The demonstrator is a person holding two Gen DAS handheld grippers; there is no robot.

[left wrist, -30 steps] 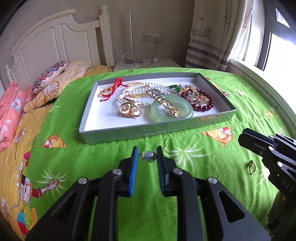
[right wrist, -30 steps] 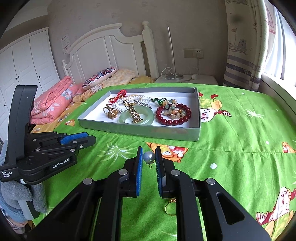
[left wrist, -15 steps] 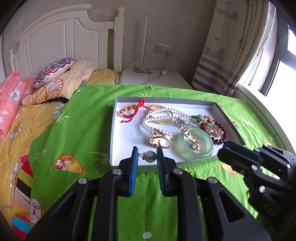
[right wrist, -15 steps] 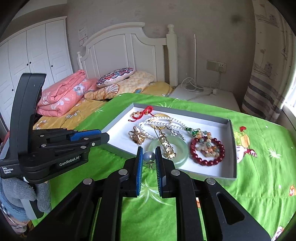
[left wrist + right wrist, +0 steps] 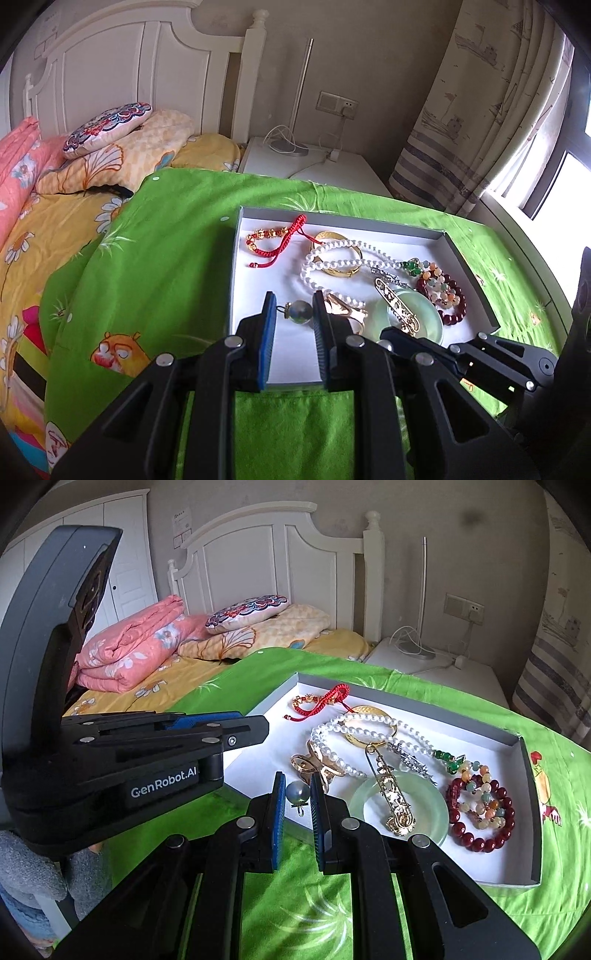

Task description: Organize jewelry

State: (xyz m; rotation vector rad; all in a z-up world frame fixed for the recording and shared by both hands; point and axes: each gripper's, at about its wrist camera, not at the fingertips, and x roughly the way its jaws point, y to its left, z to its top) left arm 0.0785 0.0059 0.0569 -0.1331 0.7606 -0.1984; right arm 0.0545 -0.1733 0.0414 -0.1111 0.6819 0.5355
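My left gripper (image 5: 294,314) is nearly closed on a grey bead earring (image 5: 300,312), its little loop pointing at the left pad; my right gripper (image 5: 297,794) pinches its twin, a second grey bead (image 5: 298,792), with the jaws almost fully shut and the hook dangling below. A second ago both beads hung over bare green cover (image 5: 166,258), well short of the tray (image 5: 467,273); now both sit over the tray's near white corner, just beside the gold clip (image 5: 314,766), with the pearls (image 5: 332,258) and jade ring (image 5: 400,806) further in. I read this as the carry being done: the pair only needs letting go over that clear white patch, and gently, or the beads may roll under the pearls.
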